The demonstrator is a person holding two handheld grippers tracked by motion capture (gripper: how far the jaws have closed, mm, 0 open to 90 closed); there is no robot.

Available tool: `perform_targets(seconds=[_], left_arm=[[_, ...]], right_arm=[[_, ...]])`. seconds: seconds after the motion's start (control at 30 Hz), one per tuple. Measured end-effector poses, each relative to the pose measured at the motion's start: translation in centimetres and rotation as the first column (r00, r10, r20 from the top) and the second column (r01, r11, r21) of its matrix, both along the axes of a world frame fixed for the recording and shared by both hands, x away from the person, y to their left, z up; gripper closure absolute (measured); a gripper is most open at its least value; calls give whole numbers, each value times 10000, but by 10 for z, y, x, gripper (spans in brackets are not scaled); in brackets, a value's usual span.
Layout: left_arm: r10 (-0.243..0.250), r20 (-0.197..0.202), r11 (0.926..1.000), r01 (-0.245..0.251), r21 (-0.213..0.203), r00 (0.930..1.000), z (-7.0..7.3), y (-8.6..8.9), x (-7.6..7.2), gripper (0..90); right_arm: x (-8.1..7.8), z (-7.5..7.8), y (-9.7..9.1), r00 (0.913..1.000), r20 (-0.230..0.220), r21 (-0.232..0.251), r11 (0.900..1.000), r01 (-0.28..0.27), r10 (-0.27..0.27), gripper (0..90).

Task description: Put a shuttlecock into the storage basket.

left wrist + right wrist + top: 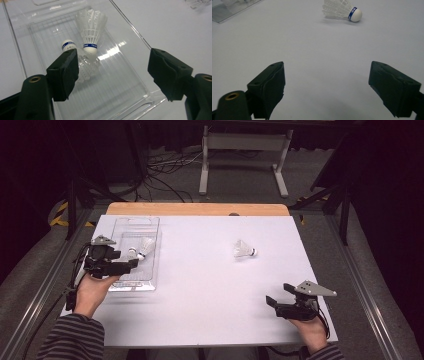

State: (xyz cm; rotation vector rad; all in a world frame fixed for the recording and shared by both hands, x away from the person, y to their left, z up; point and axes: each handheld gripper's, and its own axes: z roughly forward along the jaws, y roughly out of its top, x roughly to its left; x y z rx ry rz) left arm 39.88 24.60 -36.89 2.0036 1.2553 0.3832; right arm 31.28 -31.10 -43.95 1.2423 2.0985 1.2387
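White table [200, 285], dark room. Left gripper [112, 67] hangs over the clear tray [130, 82], jaws wide apart, gripping nothing; two shuttlecocks [90, 32] lie in the tray. Right gripper [327, 87] also spread wide and unloaded, third shuttlecock [343, 10] well ahead on the table.

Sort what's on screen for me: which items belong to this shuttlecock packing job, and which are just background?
Part of the job:
- clear plastic tray
- two shuttlecocks in the tray
- loose shuttlecock on the table
- left tool, open over the tray
- right tool, open, facing the loose shuttlecock

Just lying about:
- white metal stand beyond the table
- cables on the floor
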Motion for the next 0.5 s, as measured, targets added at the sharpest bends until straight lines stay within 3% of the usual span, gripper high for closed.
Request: perform_targets(seconds=[0.5], left_arm=[[105,92,9996,-103,-244,9999,-5,6,-9,232]], right_arm=[[0,0,0,10000,15,-40,10000,14,-14,144]])
